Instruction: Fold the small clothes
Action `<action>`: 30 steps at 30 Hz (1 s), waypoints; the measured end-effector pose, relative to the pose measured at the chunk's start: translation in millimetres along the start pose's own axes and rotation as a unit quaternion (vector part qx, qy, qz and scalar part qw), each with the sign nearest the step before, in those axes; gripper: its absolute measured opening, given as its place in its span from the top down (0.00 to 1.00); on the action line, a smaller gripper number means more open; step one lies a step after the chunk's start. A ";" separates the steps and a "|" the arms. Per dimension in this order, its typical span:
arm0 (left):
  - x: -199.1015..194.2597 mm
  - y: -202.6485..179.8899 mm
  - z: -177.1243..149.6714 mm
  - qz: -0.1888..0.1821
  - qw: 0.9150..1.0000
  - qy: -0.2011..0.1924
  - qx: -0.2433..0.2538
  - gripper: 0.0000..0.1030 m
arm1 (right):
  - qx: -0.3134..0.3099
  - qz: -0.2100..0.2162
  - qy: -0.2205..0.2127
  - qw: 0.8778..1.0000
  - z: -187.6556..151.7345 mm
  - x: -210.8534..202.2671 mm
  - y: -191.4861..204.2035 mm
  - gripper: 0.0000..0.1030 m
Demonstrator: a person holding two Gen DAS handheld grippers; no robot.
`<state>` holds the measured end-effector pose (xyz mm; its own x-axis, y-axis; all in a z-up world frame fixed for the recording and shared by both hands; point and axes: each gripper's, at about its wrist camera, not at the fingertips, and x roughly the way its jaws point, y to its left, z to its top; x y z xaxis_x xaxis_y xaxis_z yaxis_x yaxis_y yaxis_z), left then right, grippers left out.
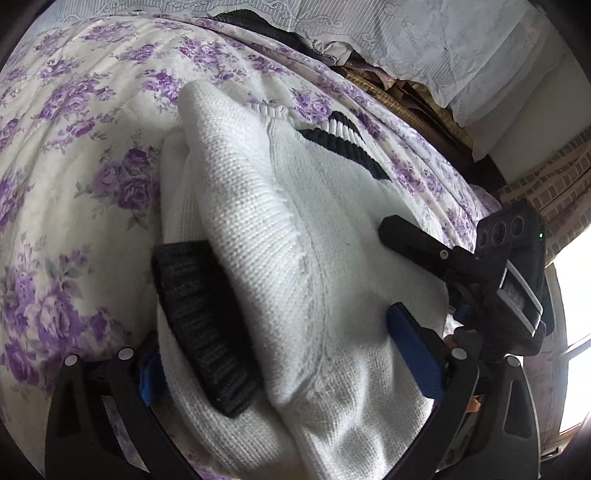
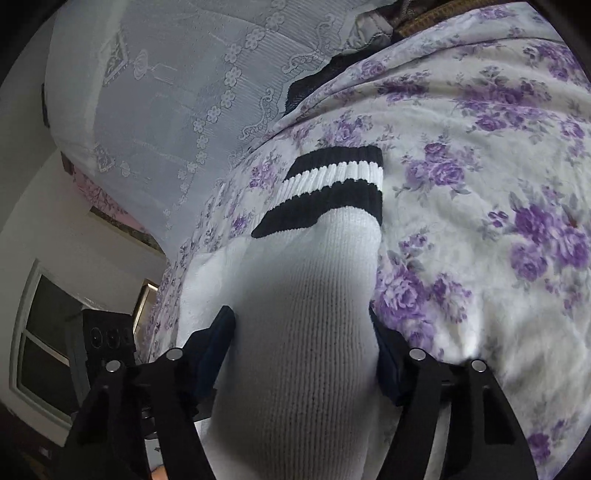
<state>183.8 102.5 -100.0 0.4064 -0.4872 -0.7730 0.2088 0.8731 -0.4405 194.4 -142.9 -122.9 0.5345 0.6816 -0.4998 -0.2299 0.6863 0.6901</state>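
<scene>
A white knit sweater (image 1: 258,206) with black ribbed cuffs lies partly folded on the floral bedspread (image 1: 74,147). My left gripper (image 1: 291,362) has its blue pads wide apart around the sweater's near fold, next to a black cuff (image 1: 207,325). My right gripper (image 2: 303,354) straddles a white sleeve (image 2: 314,295) whose black-and-white striped cuff (image 2: 332,181) points away from me; the knit fills the gap between its pads. The right gripper also shows in the left wrist view (image 1: 391,269), at the sweater's right edge.
The bedspread (image 2: 480,184) has purple roses on white. A white lace cloth (image 2: 166,92) hangs beyond the bed's far edge, with dark fabric (image 1: 258,22) under it. A window (image 2: 40,350) is low at the left of the right wrist view.
</scene>
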 end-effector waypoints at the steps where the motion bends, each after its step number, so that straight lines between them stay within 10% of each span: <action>1: -0.4 -2.0 -1.0 0.005 1.000 -0.002 0.005 0.04 | -0.002 0.003 0.002 1.000 0.2 -0.4 -0.2 0.33; 13: -17.6 -15.8 -12.2 0.039 0.997 -0.039 0.048 0.29 | -0.029 -0.017 -0.016 0.999 -7.7 -9.6 2.2 0.45; 18: -5.2 -0.9 -6.4 0.039 0.999 -0.018 0.012 0.04 | -0.023 -0.014 -0.011 1.000 -7.8 -9.2 -1.4 0.44; 30: 1.7 4.0 -5.1 0.011 1.000 -0.007 -0.002 0.04 | -0.020 -0.009 -0.006 1.000 -5.8 -3.8 -1.3 0.40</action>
<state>180.8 105.1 -105.4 0.4229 -0.4677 -0.7762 0.1969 0.8835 -0.4251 187.9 -144.9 -124.9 0.5481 0.6663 -0.5056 -0.2523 0.7081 0.6596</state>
